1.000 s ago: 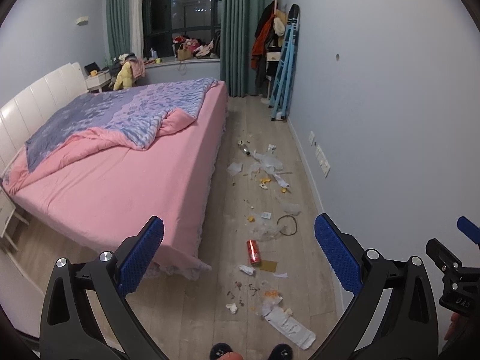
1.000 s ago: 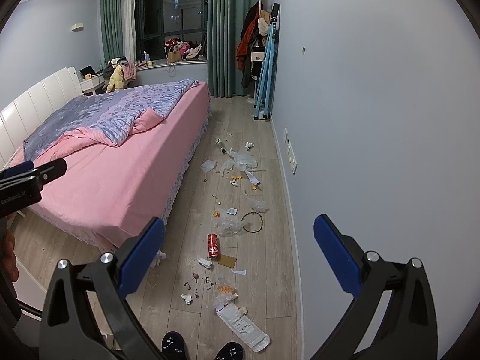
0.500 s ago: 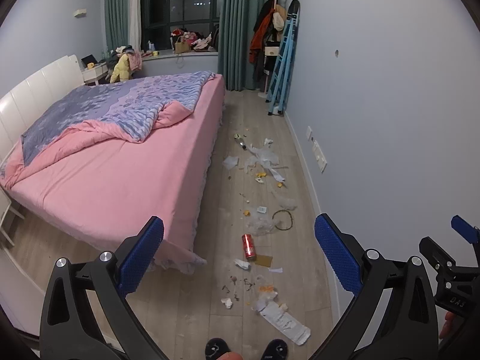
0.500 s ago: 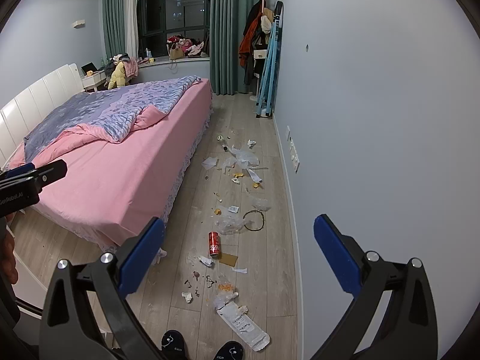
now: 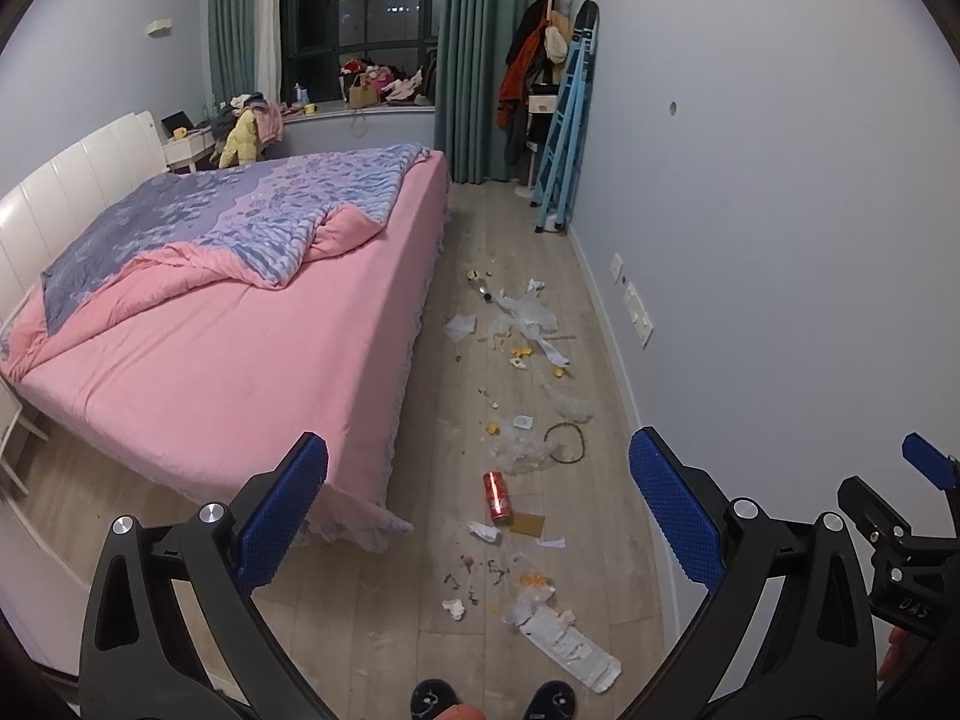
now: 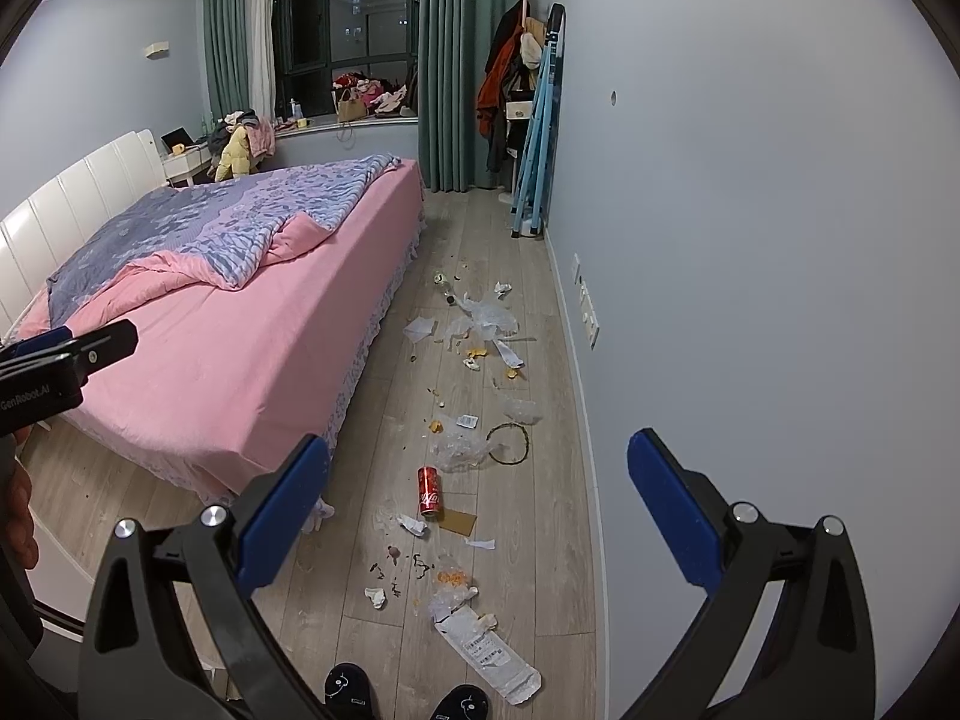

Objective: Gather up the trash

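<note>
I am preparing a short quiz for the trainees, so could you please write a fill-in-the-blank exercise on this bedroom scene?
1. The red soda can lies on its ____ on the wooden floor.
2. The bed has a ____ sheet.
3. The blue ladder leans against the ____.
4. Both the left gripper and the right gripper have jaws that stand ____.

Missing words: side; pink; wall; open

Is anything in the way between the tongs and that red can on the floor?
Nothing visible blocks it. Both the left tongs and right tongs are open and held well above the floor; the red can lies in open floor, with only small scraps nearby.
</note>
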